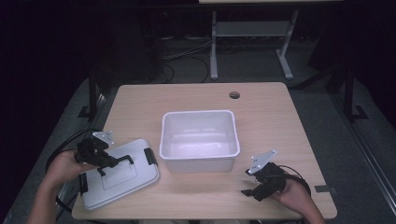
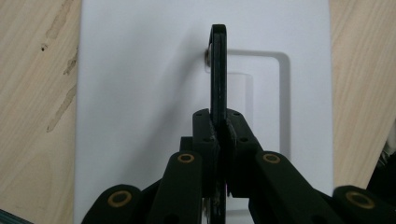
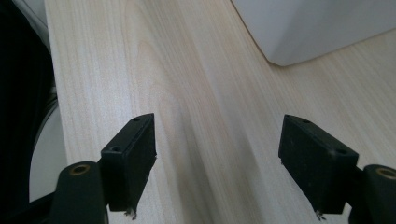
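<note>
In the high view a white lid point(image 1: 119, 173) lies flat on the table point(image 1: 271, 116), just left of and a little nearer the person than an open white bin point(image 1: 200, 139) that stands at the table's middle. The left tool point(image 1: 103, 161) sits over the lid and is clamped on its black handle point(image 1: 122, 160); a black latch point(image 1: 149, 155) shows on the lid's edge nearest the bin. The right tool point(image 1: 249, 182), held in a hand point(image 1: 292, 193), rests to the right of the bin's near corner, apart from it, with its jaws spread. In the left gripper view the left tool point(image 2: 219, 130) has its jaws pressed tight on the thin black handle point(image 2: 218, 70), which stands upright above the white lid point(image 2: 140, 93). In the right gripper view the right tool point(image 3: 217, 154) stands wide with nothing between its jaws, bare table point(image 3: 196, 84) beneath, and a corner of the bin point(image 3: 313, 28) beyond.
</note>
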